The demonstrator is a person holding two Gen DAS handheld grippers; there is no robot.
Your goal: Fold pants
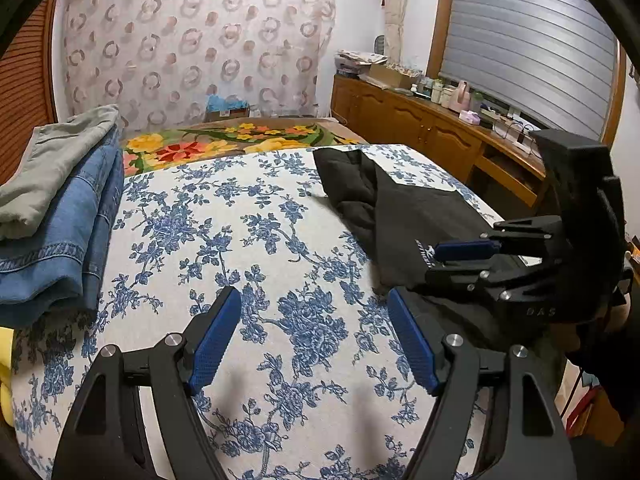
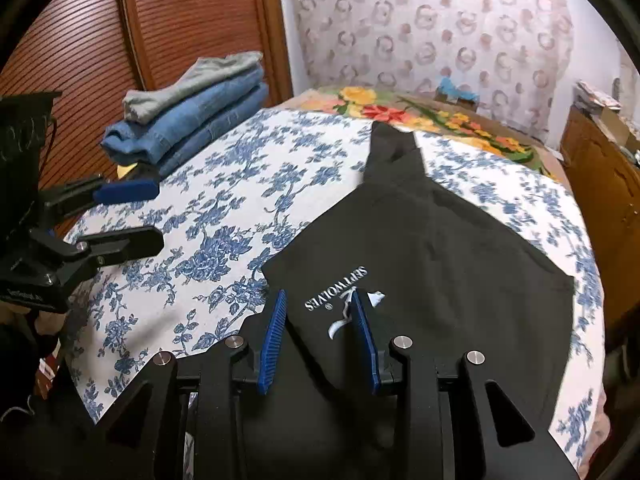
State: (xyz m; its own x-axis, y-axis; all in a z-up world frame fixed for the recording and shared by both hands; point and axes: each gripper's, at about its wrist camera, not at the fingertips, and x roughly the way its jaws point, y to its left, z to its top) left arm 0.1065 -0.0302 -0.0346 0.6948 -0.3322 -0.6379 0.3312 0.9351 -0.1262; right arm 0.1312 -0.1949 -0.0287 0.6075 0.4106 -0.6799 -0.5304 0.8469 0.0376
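Note:
Black pants (image 2: 432,248) with a white "SEPTWOLVES" print lie partly folded on the blue-flowered bed cover (image 2: 224,208); in the left wrist view the pants (image 1: 400,204) lie at the right. My right gripper (image 2: 320,300) is open, its blue pads either side of the near edge by the print, just above the cloth. It also shows in the left wrist view (image 1: 452,260). My left gripper (image 1: 314,300) is open and empty over bare cover left of the pants; it shows in the right wrist view (image 2: 156,216).
A stack of folded blue jeans with a grey garment on top (image 1: 56,216) sits at the far left of the bed (image 2: 188,120). A flowered blanket (image 1: 240,140) lies beyond. A wooden sideboard (image 1: 420,120) with clutter runs along the right. A wooden shutter door (image 2: 160,28) stands left.

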